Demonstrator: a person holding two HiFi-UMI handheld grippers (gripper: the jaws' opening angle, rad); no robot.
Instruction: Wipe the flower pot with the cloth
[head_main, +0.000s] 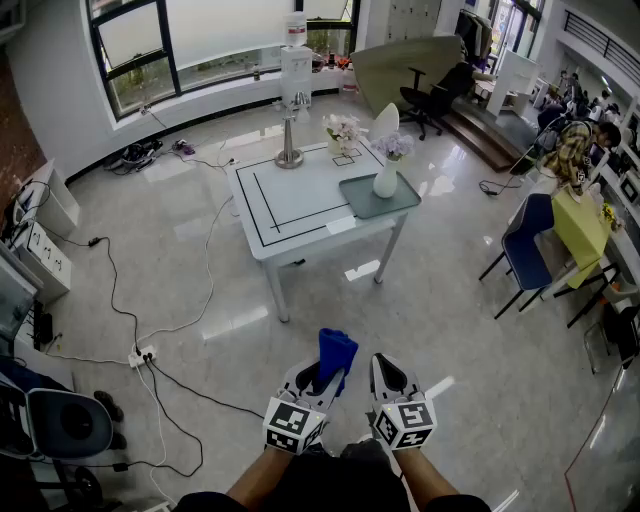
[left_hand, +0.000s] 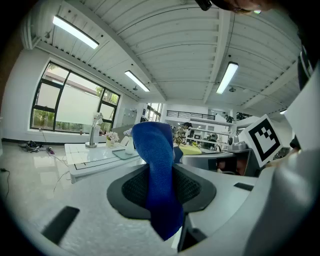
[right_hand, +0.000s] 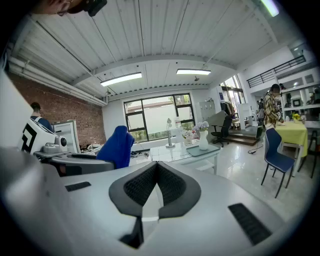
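A white flower pot (head_main: 386, 178) with pale purple flowers stands on a grey tray (head_main: 400, 197) at the right edge of a white table (head_main: 290, 205), far ahead of me. Low in the head view, my left gripper (head_main: 318, 372) is shut on a blue cloth (head_main: 336, 355) that sticks up past its jaws. The left gripper view shows the cloth (left_hand: 159, 170) pinched between the pads. Beside it my right gripper (head_main: 385, 368) is shut and holds nothing; its pads (right_hand: 172, 186) meet. From the right gripper view the pot (right_hand: 203, 140) and cloth (right_hand: 116, 147) both show.
A second small flower pot (head_main: 343, 133) and a metal stand (head_main: 291, 110) share the table. Cables and a power strip (head_main: 141, 355) lie on the floor at left. A blue chair (head_main: 525, 245) and a yellow-covered table (head_main: 580, 225) stand at right, an office chair (head_main: 60, 420) at lower left.
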